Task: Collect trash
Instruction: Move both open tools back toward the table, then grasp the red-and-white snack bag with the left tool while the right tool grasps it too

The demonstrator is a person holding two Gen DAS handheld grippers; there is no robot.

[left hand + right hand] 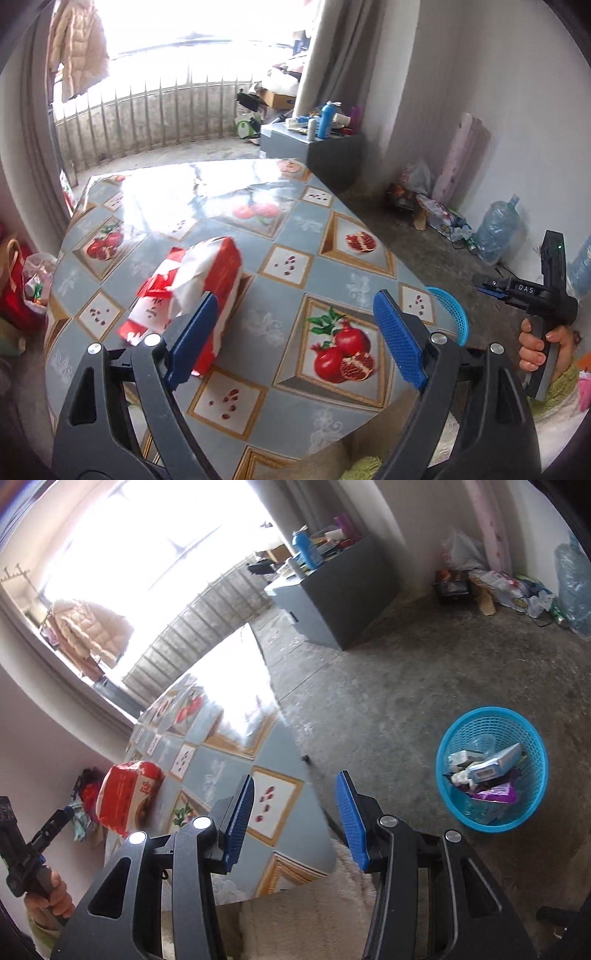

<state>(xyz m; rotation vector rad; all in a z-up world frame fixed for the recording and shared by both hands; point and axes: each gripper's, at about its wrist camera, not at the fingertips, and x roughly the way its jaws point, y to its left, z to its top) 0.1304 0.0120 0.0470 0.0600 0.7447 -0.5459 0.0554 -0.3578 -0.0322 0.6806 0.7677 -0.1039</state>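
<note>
A crumpled red and white package [192, 291] lies on the fruit-patterned table [280, 236], just beyond my left gripper's left finger. My left gripper [295, 339] is open and empty above the table's near part. The package also shows in the right wrist view [127, 794], at the left of the table [221, 746]. My right gripper [295, 819] is open and empty, held over the table's right edge. A blue mesh basket [491, 768] with several pieces of trash stands on the floor to the right; its rim shows behind the table in the left wrist view [452, 310].
A grey cabinet [332, 602] with bottles on top stands beyond the table. Bags and a large water jug [496, 229] lie along the right wall. A railing [147, 118] and a hanging coat are at the back. Red bags [18, 291] sit on the floor at the left.
</note>
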